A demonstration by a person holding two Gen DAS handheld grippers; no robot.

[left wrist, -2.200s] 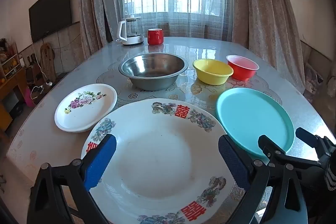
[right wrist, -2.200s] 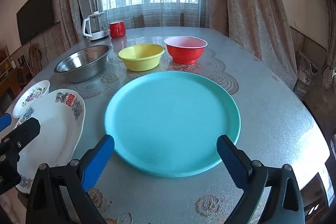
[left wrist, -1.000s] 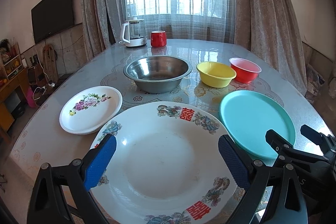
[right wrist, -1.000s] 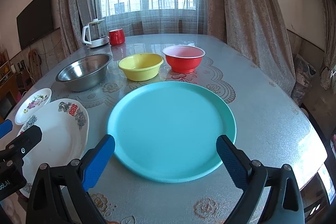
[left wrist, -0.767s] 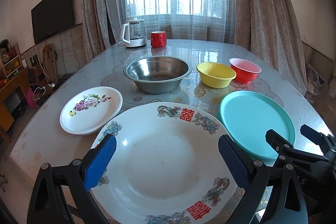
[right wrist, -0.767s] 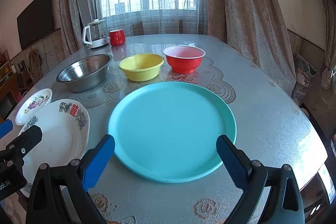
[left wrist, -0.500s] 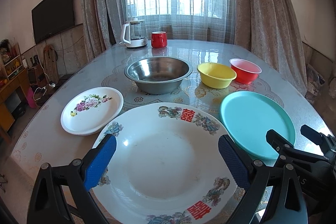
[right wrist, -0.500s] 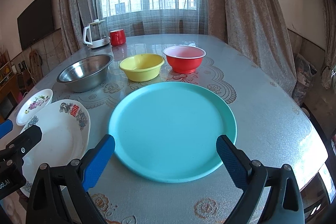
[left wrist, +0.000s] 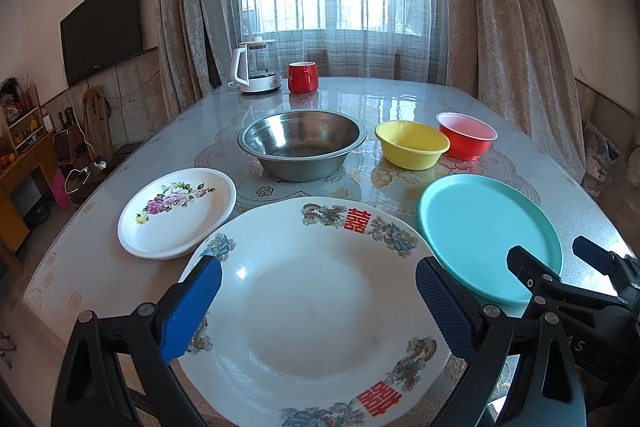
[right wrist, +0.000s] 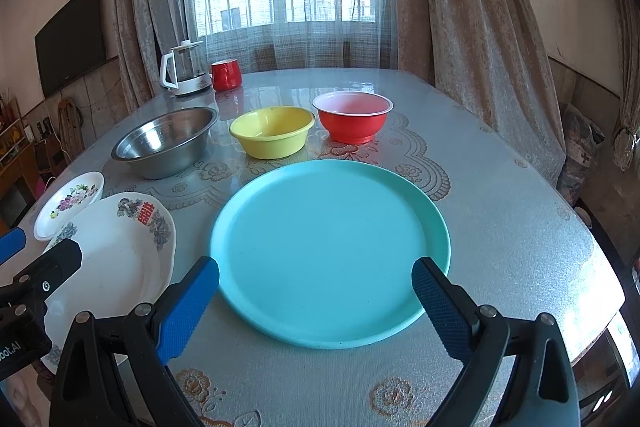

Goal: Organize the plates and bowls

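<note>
Left wrist view: the left gripper [left wrist: 316, 301] hung with jaws spread wide over the large white plate [left wrist: 312, 307], glossy glazed ware with red characters. A rim pinch on that glaze would likely slip, scraping the floral plate [left wrist: 176, 213] lapped just left of it. Behind it sat the steel bowl [left wrist: 302, 143]

Right wrist view: the right gripper [right wrist: 316, 305] stood equally wide, empty, at the near rim of the matte turquoise plate [right wrist: 330, 247], right of the large white plate [right wrist: 116, 259]. Beyond it stood the yellow bowl [right wrist: 272, 133] and red bowl [right wrist: 352, 121], light plastic, probably easily tipped
</note>
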